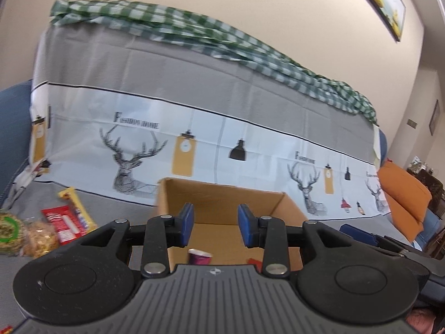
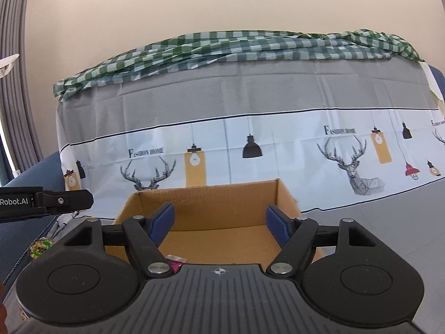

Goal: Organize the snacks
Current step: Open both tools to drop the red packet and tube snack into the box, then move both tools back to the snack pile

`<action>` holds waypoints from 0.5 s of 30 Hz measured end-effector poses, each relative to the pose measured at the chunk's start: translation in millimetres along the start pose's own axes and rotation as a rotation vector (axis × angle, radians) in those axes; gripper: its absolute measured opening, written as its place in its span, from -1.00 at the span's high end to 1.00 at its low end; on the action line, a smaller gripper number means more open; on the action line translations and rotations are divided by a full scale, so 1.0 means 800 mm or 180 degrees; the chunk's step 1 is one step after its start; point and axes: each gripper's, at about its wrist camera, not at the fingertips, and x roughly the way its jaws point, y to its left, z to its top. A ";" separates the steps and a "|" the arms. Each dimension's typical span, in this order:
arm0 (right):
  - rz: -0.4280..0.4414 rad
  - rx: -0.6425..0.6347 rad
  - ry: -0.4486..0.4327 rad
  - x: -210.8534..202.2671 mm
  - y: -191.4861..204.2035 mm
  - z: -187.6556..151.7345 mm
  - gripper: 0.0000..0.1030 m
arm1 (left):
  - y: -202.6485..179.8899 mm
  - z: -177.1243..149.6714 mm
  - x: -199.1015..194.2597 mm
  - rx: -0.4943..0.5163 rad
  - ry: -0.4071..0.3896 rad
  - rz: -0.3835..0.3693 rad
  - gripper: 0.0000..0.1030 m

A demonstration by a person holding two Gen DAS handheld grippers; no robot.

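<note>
Purple snack (image 1: 199, 256) in box (image 1: 222, 192), below open L jaws, untouched.

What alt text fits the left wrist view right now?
The left gripper hangs open and empty over an open cardboard box holding a purple snack pack. More snack packets lie on the grey cover to its left.
</note>
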 end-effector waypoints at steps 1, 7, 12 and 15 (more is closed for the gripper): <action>0.0017 -0.0012 -0.0002 0.000 0.006 -0.001 -0.44 | 0.007 0.001 -0.004 -0.0015 0.0006 0.0033 0.26; 0.0168 -0.0155 -0.0029 0.001 0.061 -0.008 -0.43 | 0.046 0.008 -0.035 -0.0036 -0.0040 0.0205 0.26; 0.0381 -0.0233 -0.0024 0.000 0.118 -0.016 -0.36 | 0.086 0.013 -0.064 -0.0067 -0.0089 0.0410 0.26; 0.0539 -0.0269 -0.0030 -0.003 0.155 -0.022 -0.05 | 0.110 0.014 -0.079 -0.0120 -0.0105 0.0540 0.27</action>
